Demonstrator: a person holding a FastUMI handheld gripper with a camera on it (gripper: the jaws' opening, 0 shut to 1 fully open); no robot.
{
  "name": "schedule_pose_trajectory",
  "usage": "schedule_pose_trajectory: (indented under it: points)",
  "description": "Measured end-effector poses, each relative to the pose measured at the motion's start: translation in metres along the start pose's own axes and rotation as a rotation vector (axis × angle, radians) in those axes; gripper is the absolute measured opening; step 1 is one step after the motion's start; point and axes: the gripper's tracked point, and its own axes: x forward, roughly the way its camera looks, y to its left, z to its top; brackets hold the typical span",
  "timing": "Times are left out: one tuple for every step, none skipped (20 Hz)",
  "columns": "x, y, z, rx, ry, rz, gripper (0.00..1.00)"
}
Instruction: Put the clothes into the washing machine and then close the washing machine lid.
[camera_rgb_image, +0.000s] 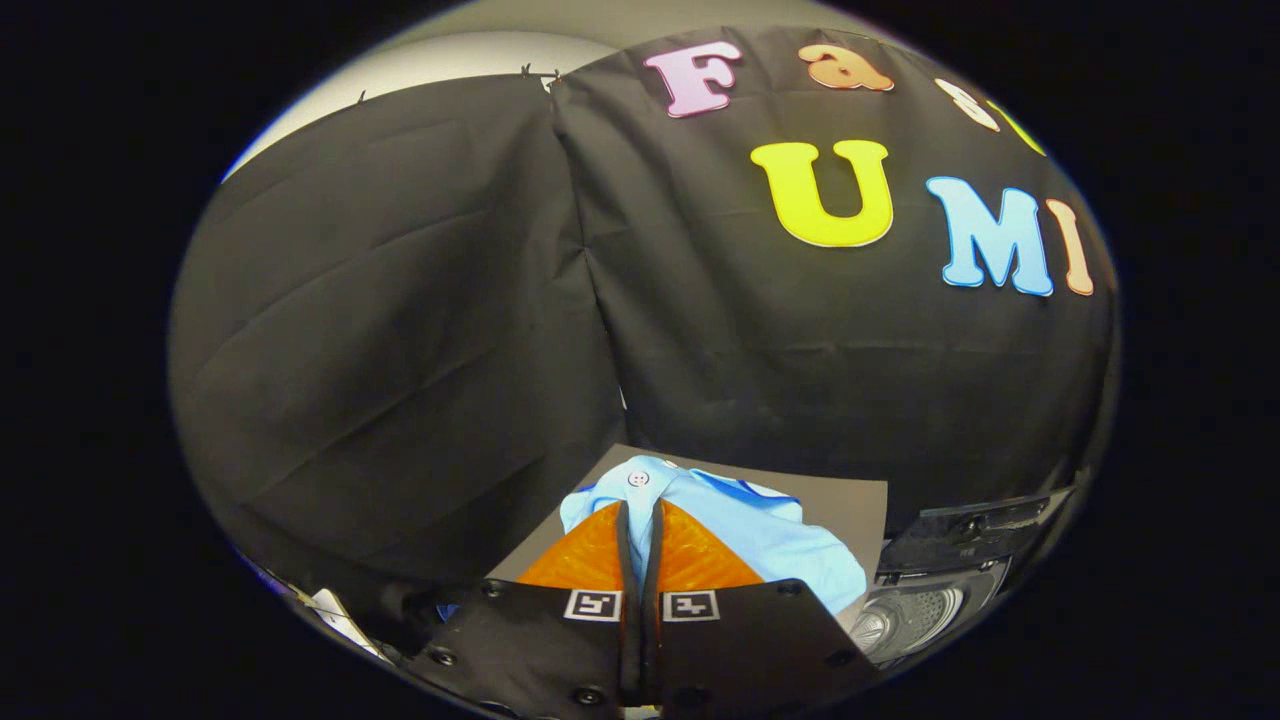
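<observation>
The gripper (640, 520) has its two fingers (590, 555) drawn almost together, with only a thin dark slit left between them. A light blue shirt (760, 530) lies just at and beyond the fingertips, its collar and a white button right by the tips. Whether any of the cloth is pinched in that slit cannot be told, since the fingers cover the spot where they meet the fabric.

The shirt rests on a flat grey board (850, 505), which shows bare on the far side of the shirt. Most of the shirt spreads off to the right of the fingers, bunched in soft folds, with a darker blue trim near the collar.

Just beside the shirt, to its right and lower, sits the washing machine (915, 615). Its opening is uncovered, and the pale perforated drum inside is in view. The dark lid (985, 530) stands raised behind the opening, close to the edge of the grey board.
</observation>
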Motion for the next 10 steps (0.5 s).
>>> schedule_pose_trajectory:
  points:
    - [-0.005, -0.003, 0.006, -0.005, -0.011, 0.000, 0.01]
    - [-0.009, -0.005, 0.009, -0.001, -0.016, 0.005, 0.01]
    - [-0.013, -0.004, 0.010, 0.008, -0.022, 0.011, 0.01]
    - [-0.016, -0.009, 0.012, 0.014, -0.027, 0.012, 0.01]
    - [-0.020, -0.016, 0.013, 0.016, -0.028, 0.011, 0.01]
    - [-0.025, -0.024, 0.014, 0.017, -0.028, 0.007, 0.01]
    - [-0.033, -0.034, 0.016, 0.020, -0.032, 0.000, 0.01]
    - [-0.042, -0.047, 0.018, 0.026, -0.040, -0.010, 0.01]
    - [-0.052, -0.064, 0.019, 0.035, -0.049, -0.021, 0.01]
    - [-0.063, -0.081, 0.021, 0.047, -0.055, -0.036, 0.01]
